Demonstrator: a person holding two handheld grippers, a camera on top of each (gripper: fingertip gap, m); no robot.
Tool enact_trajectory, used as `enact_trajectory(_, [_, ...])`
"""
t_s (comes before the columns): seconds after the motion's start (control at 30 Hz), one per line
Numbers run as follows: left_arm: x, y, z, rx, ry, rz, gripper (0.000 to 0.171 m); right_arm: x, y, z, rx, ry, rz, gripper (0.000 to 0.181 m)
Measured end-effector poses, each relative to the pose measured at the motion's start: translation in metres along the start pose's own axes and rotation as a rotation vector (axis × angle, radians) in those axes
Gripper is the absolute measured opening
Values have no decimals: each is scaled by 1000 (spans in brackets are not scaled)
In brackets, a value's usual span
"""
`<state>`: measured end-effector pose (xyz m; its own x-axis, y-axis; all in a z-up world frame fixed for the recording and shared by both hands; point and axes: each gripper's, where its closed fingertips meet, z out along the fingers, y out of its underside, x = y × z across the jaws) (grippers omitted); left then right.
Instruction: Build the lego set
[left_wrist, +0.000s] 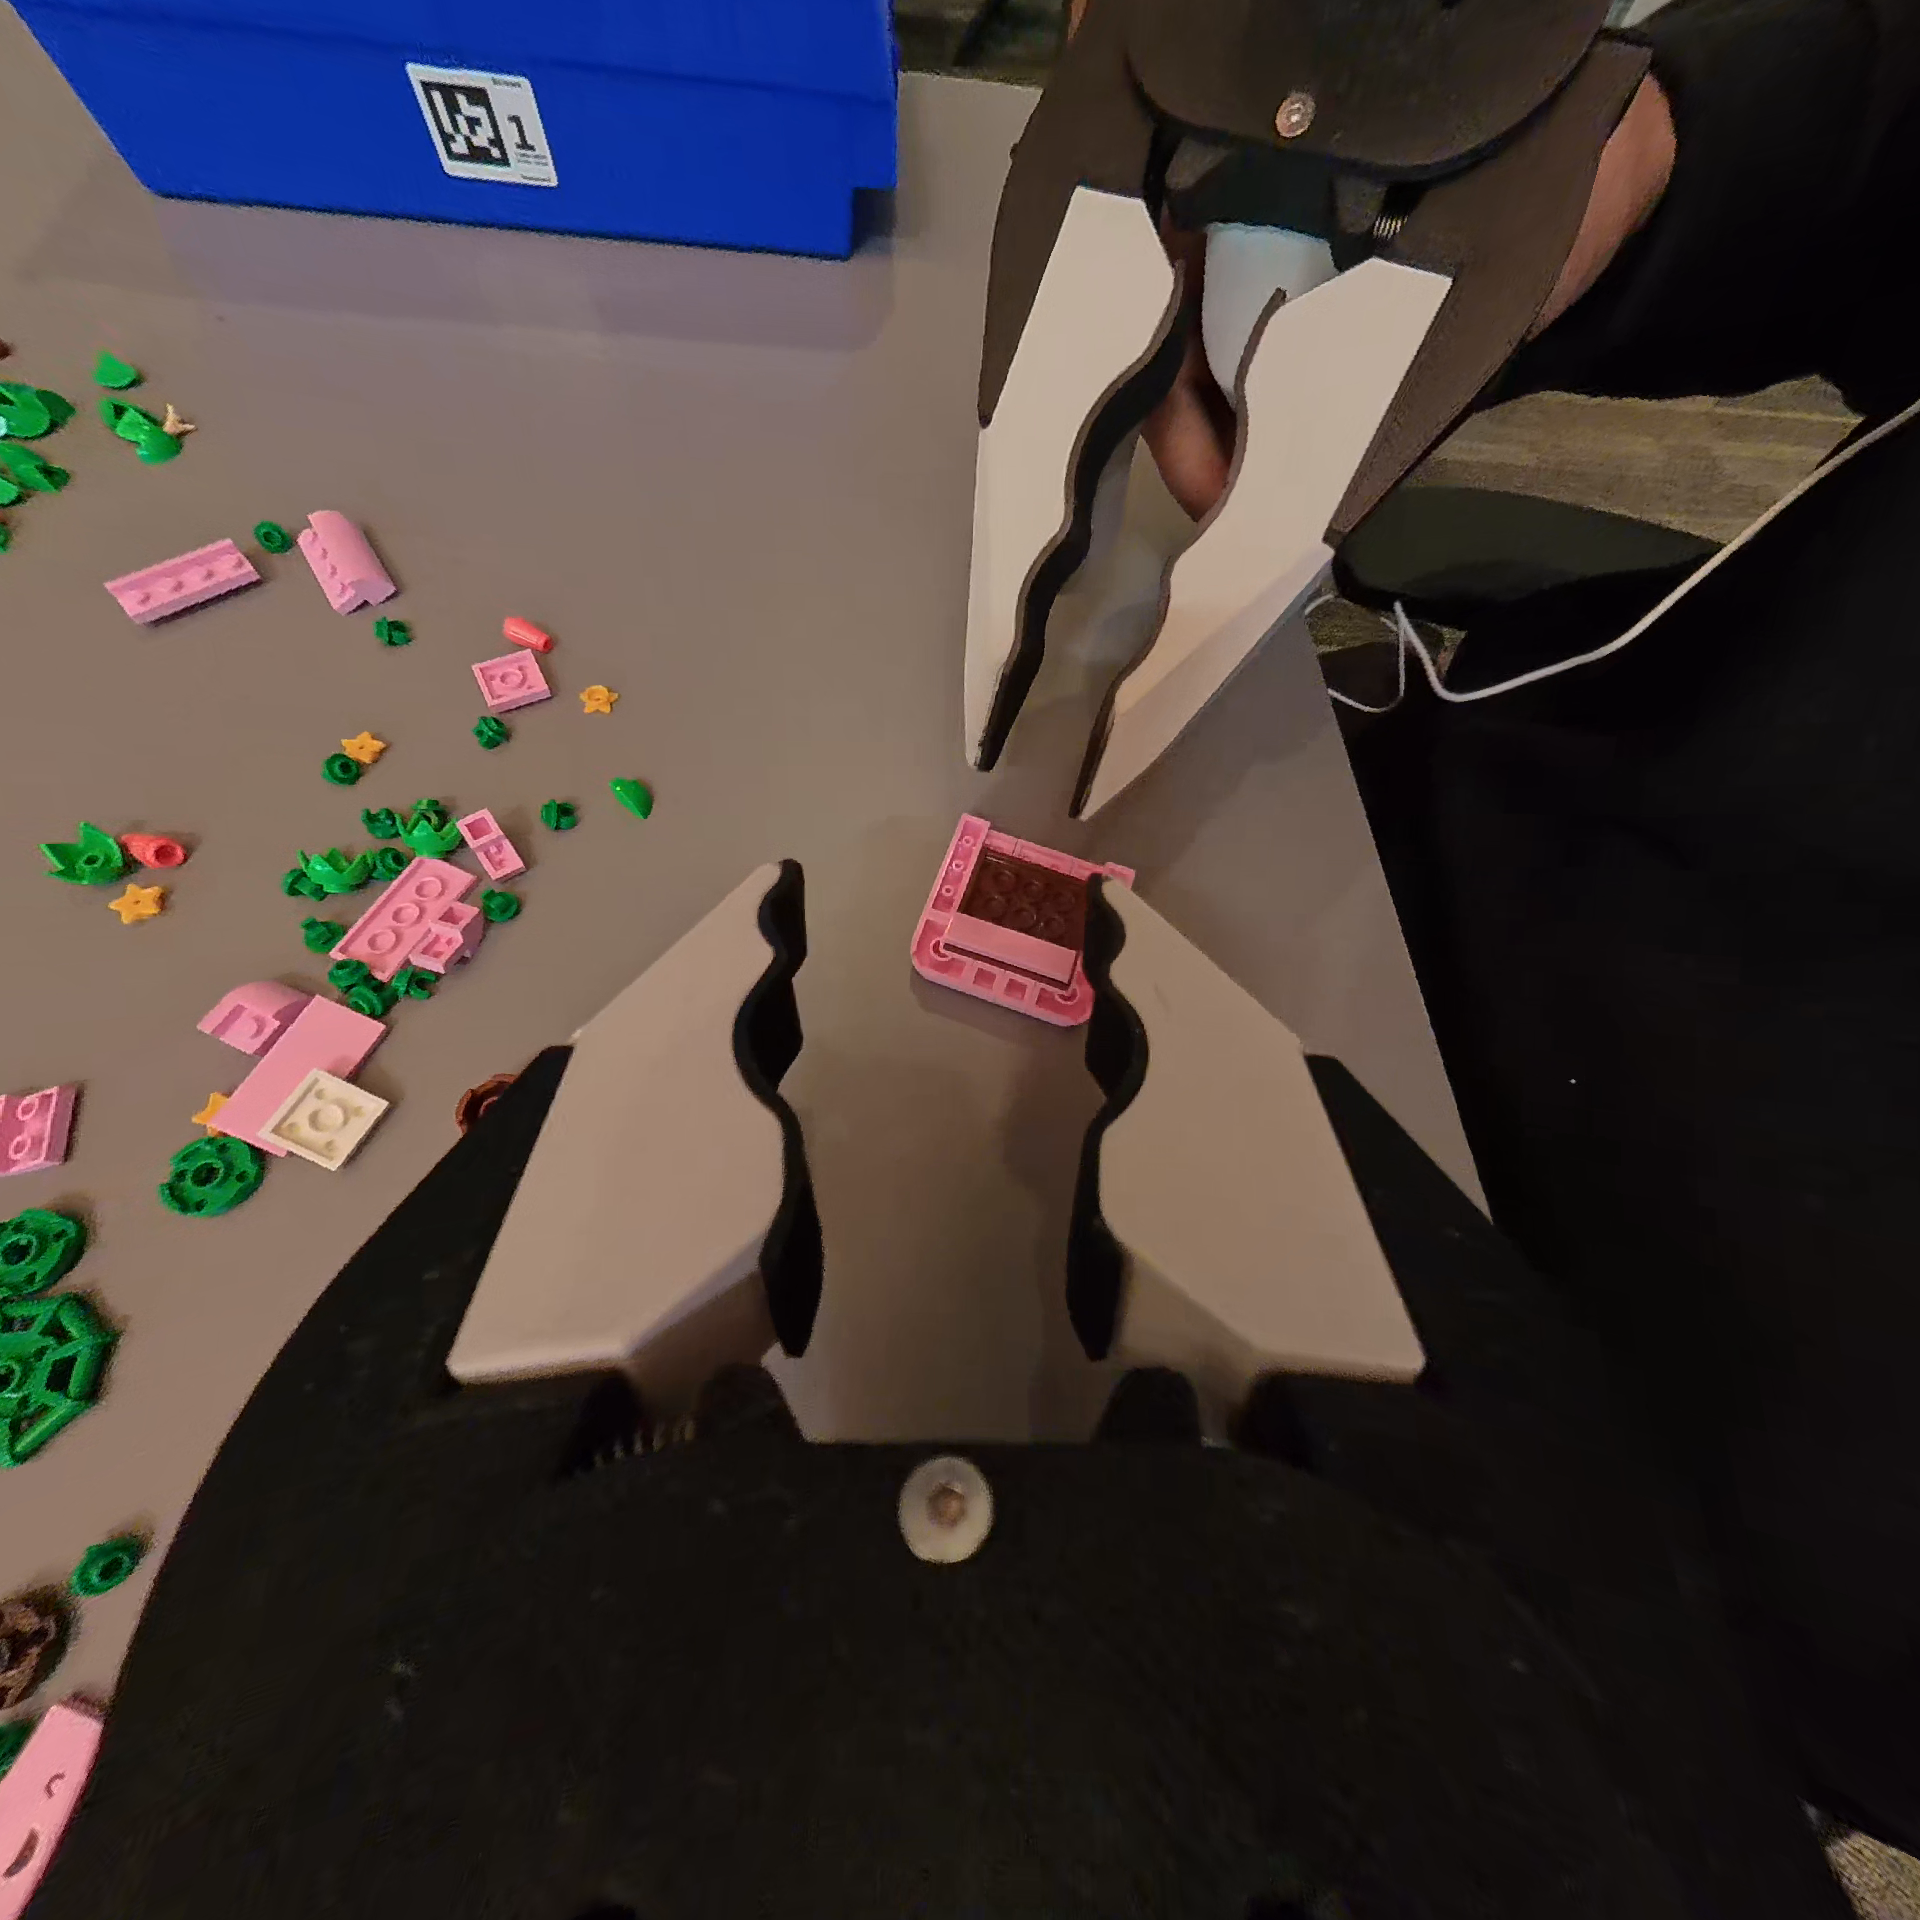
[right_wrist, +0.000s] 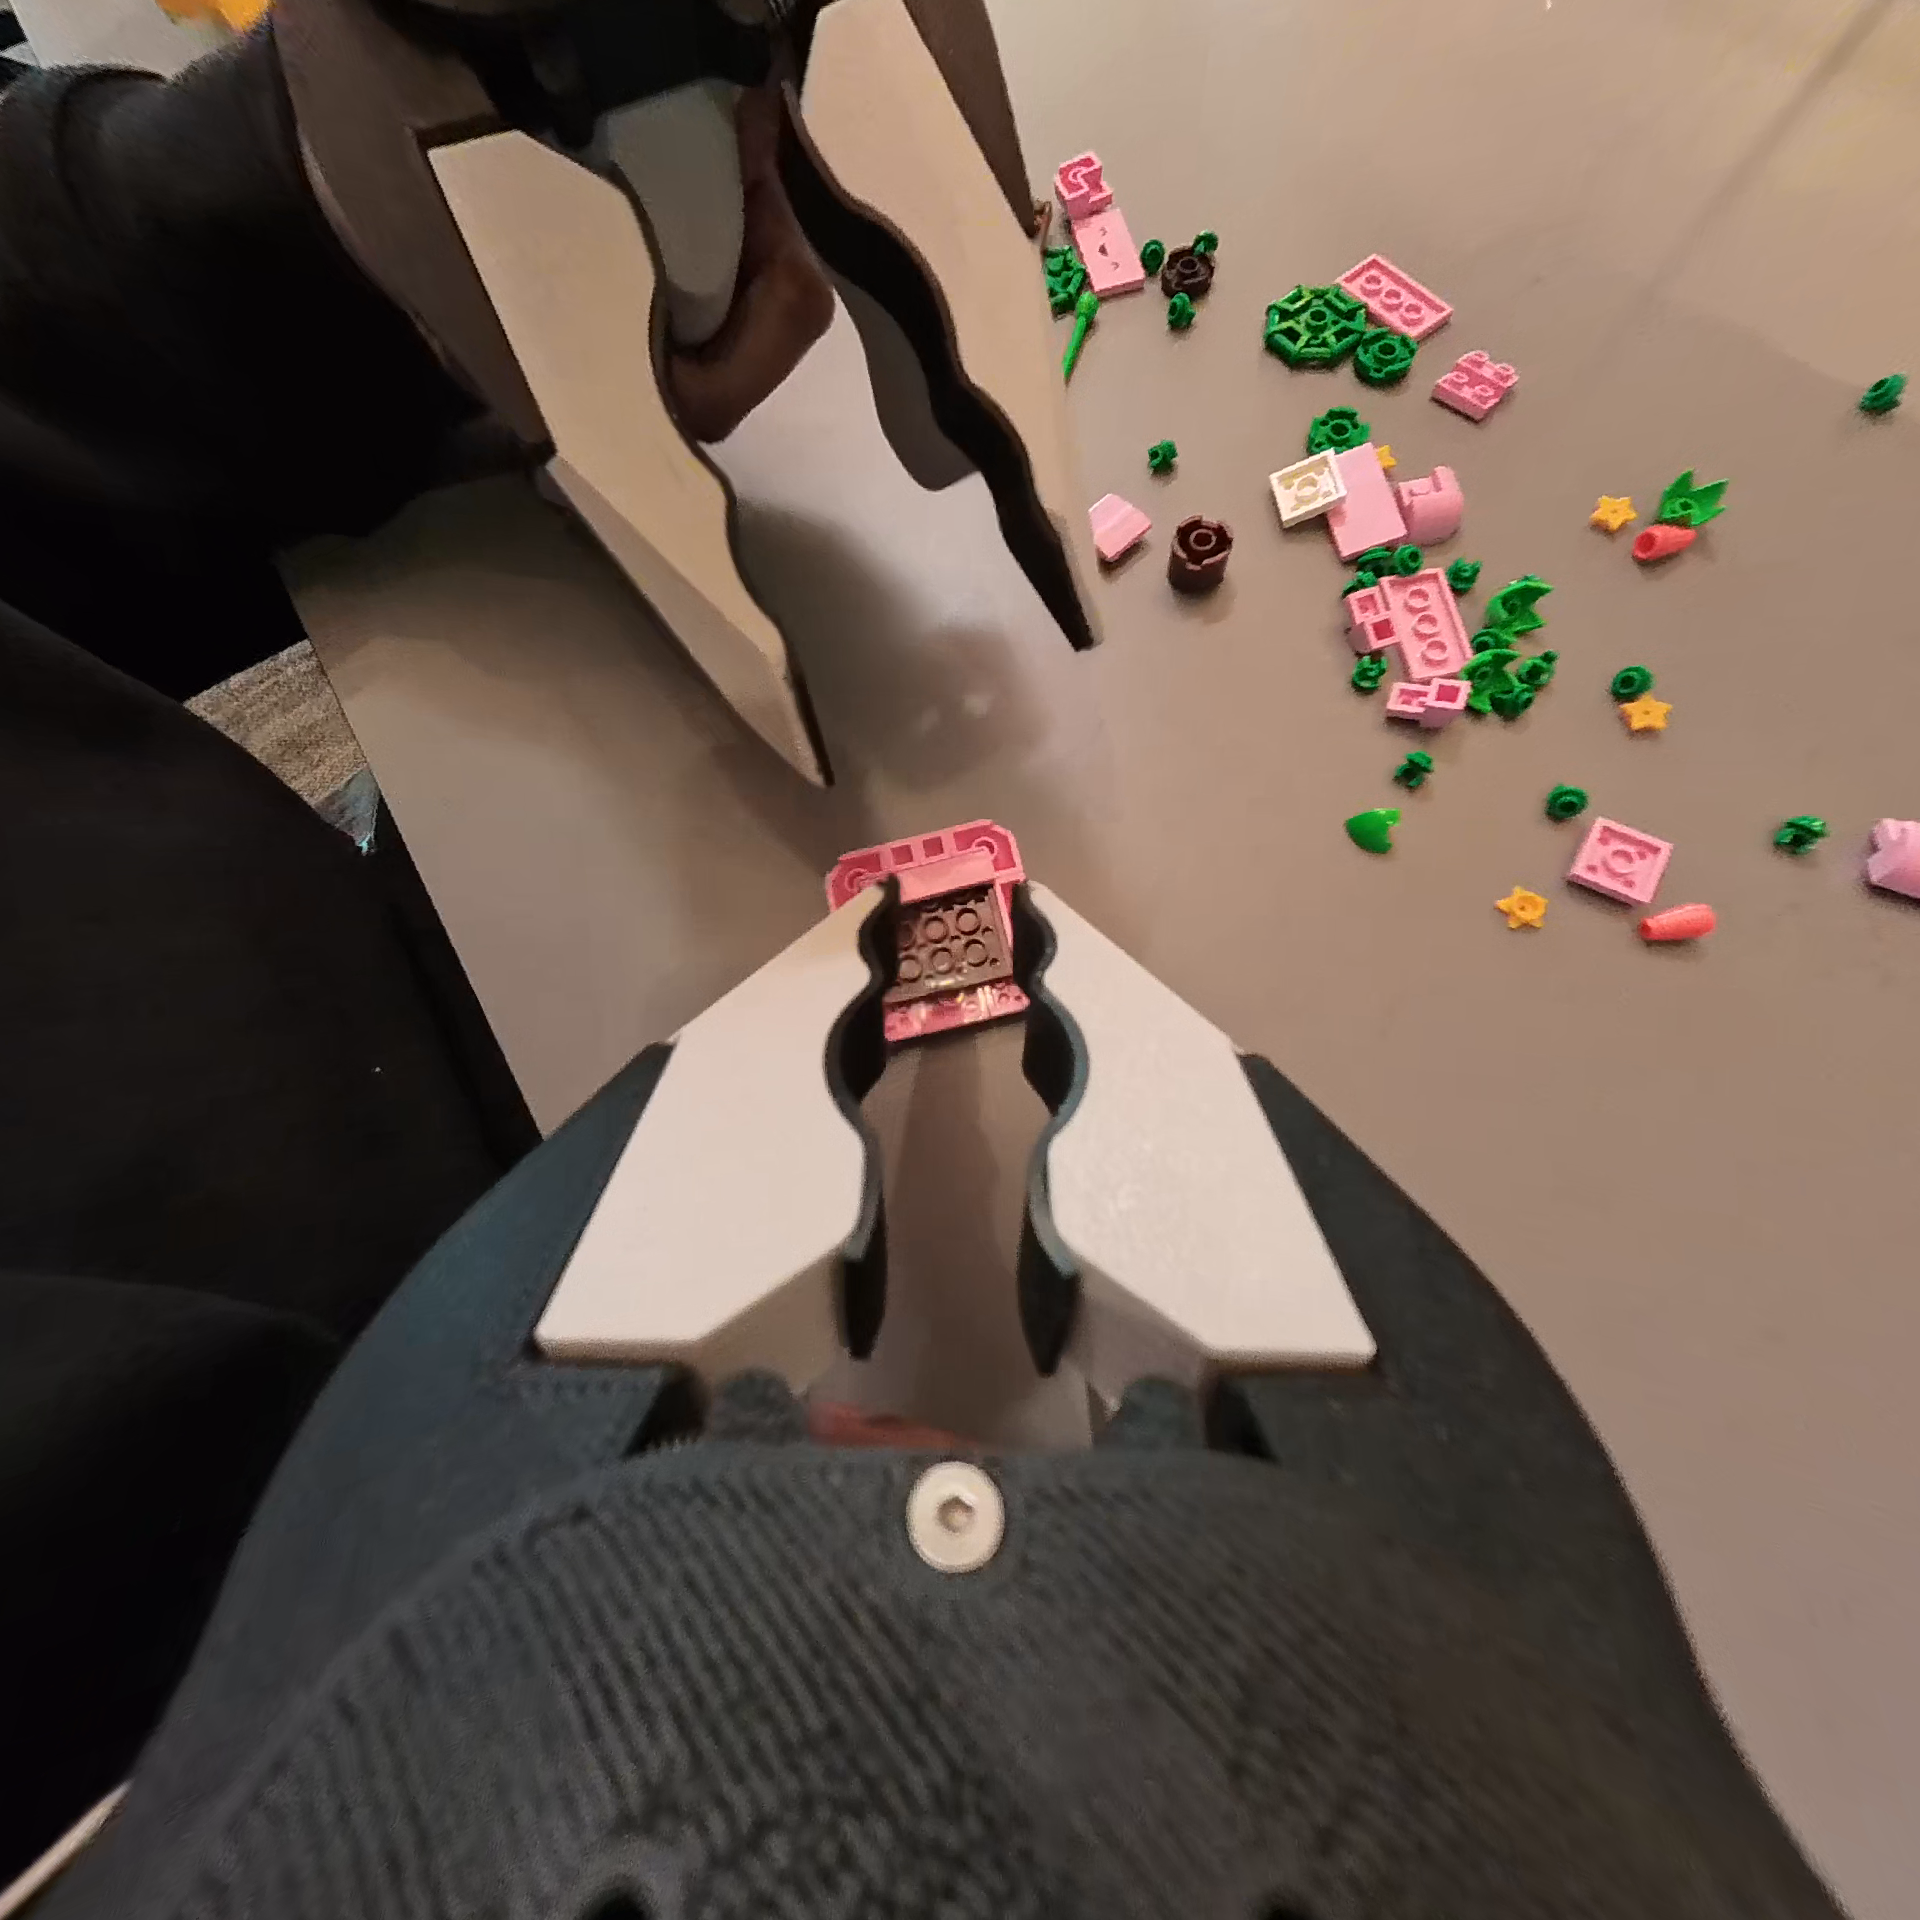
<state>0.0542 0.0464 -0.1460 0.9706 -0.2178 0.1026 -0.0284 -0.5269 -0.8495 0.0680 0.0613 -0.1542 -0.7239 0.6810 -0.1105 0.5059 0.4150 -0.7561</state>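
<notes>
Pink base assembly (left_wrist: 1006, 925) w/ dark brown studded plate (left_wrist: 1023, 894) seated in it lies flat on grey table (left_wrist: 727, 416), near the table's edge by the person's dark clothing.

L gripper (left_wrist: 940, 883): claw spread wide, empty. Assembly sits ahead and off to its right side, its near-right corner hidden behind the right fingertip; contact can't be judged.

R gripper (right_wrist: 951, 899): claw part-spread, empty. In R wrist view the assembly (right_wrist: 935, 935) shows dead centre in the gap between tips, tips overlapping its side edges. L view shows those tips (left_wrist: 1029, 790) off the assembly's far edge, apart from it, above the table. So not pinching yet.

Key relation: the 2 grippers face each other across the assembly. R is lined up on it, L is offset sideways. Piece reads nearly square, no clear long axis; its edges run roughly square to R's fingers.

Judgement: R looks better placed to take it, by lowering and closing on the side walls; L would need to shift right first.

Loose parts well apart to the side: pink bricks (left_wrist: 405, 920), green leaf bits (left_wrist: 332, 868), yellow stars (left_wrist: 137, 902), blue bin (left_wrist: 623, 135) at the back
</notes>
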Motion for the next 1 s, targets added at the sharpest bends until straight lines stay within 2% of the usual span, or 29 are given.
enact_trajectory(0.1, [-2,-1,-1,10,-11,2,45,1,0,-1,15,2,12,16])
enact_trajectory(0.33, [-2,-7,-4,44,-19,7,41,3,0,-10,48,51,17,13])
enact_trajectory(1.0, [-5,-20,1,73,-9,21,39,23,15,-28,117,150,115,19])
